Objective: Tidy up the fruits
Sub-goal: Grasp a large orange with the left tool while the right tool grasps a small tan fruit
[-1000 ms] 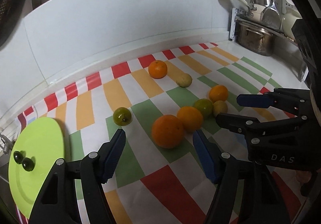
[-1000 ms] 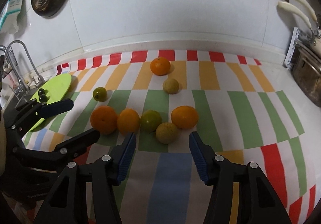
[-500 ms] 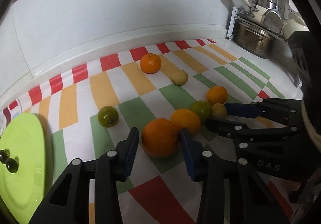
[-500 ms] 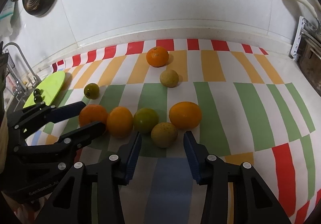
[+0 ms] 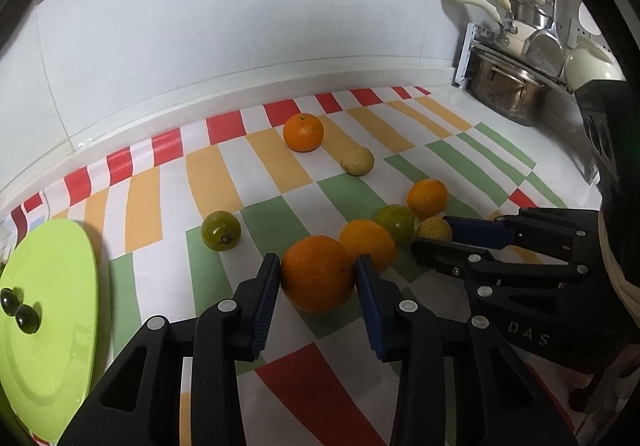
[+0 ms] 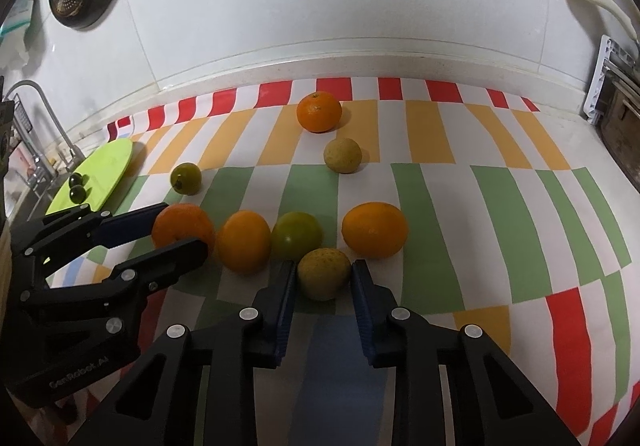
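Note:
Several citrus fruits lie on a striped cloth (image 5: pixel 224 186). My left gripper (image 5: pixel 316 270) has closed its pads on both sides of a large orange (image 5: pixel 318 273), which rests on the cloth; it also shows in the right wrist view (image 6: pixel 182 224). My right gripper (image 6: pixel 324 276) has its pads close on either side of a yellow-green lemon (image 6: pixel 324 273), also resting on the cloth (image 6: pixel 432 182). Next to them lie an orange (image 6: pixel 244 240), a green citrus (image 6: pixel 296 235) and another orange (image 6: pixel 375 230).
A lime-green plate (image 5: pixel 44 326) with two dark round fruits (image 5: pixel 18 310) sits at the left edge, next to a sink tap (image 6: pixel 44 114). A small green fruit (image 5: pixel 221 231), an orange (image 5: pixel 303 132) and a lemon (image 5: pixel 357 161) lie farther back. Pots (image 5: pixel 508 90) stand at the right.
Both grippers moved forward and narrowed: the left around the large orange, the right around the yellow-green lemon. The fruits have not shifted.

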Motion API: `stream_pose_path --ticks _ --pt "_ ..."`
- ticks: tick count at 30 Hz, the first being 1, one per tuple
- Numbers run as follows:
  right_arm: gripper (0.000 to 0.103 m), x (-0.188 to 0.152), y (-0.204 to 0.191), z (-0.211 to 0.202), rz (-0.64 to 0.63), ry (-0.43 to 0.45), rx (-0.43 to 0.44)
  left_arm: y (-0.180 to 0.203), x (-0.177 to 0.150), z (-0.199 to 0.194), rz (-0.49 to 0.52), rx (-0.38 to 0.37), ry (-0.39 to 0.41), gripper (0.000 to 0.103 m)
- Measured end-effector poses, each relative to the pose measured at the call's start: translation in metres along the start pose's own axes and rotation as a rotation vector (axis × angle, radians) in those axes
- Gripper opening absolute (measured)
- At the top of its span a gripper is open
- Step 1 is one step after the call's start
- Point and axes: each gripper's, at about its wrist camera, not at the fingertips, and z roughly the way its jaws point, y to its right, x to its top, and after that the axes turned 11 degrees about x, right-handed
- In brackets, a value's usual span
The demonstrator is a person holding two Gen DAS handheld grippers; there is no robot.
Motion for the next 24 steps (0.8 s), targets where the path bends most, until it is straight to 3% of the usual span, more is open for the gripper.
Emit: stream_pose_path --ticks 15,24 --pt "0.029 0.005 -0.042 -0.053 -0.075 0.103 0.055 -0.016 -0.001 -0.064 -0.061 0.061 0.08 0.038" --pt "0.029 0.011 -0.076 -0.07 -0.152 0.157 0.112 -0.038 -0.012 -0.102 -0.129 0.138 0.107 0.038"
